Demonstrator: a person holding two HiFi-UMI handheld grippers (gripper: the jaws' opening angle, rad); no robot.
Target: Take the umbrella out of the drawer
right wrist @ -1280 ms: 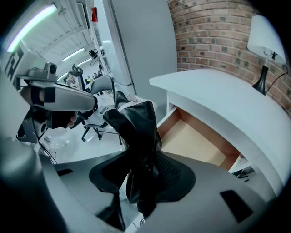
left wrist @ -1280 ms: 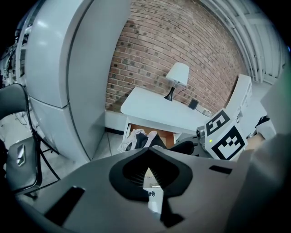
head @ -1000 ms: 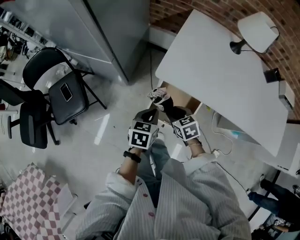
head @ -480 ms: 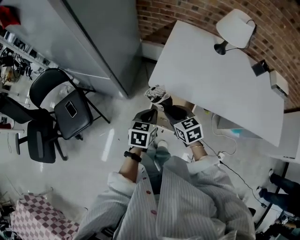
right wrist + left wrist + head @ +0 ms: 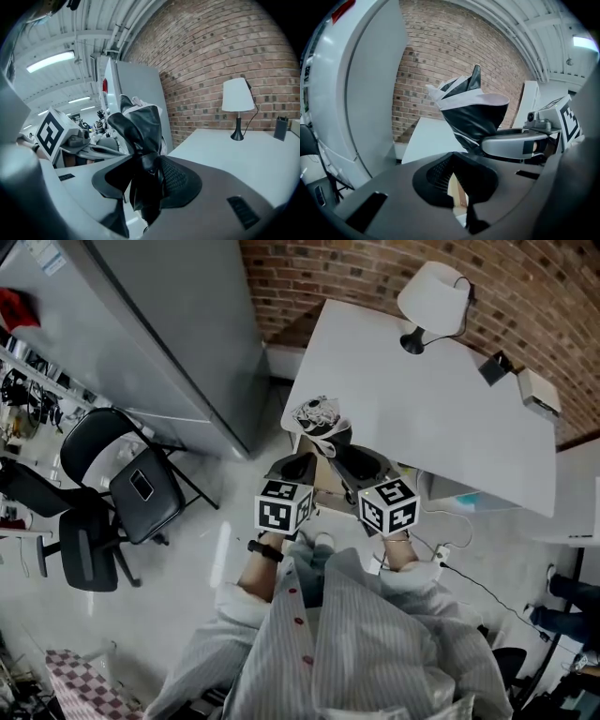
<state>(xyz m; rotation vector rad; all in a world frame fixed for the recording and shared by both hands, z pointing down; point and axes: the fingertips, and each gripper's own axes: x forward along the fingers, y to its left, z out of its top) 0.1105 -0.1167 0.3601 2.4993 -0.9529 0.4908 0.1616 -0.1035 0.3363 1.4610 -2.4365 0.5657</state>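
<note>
Umbrella [image 5: 140, 126] clamped between right gripper [image 5: 146, 180] jaws, canopy end upward

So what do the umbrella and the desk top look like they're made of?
The umbrella: probably thin synthetic fabric, black with a soft sheen, bunched into limp folds. The desk top: smooth matte white, likely laminate or painted board; no grain shows.
</note>
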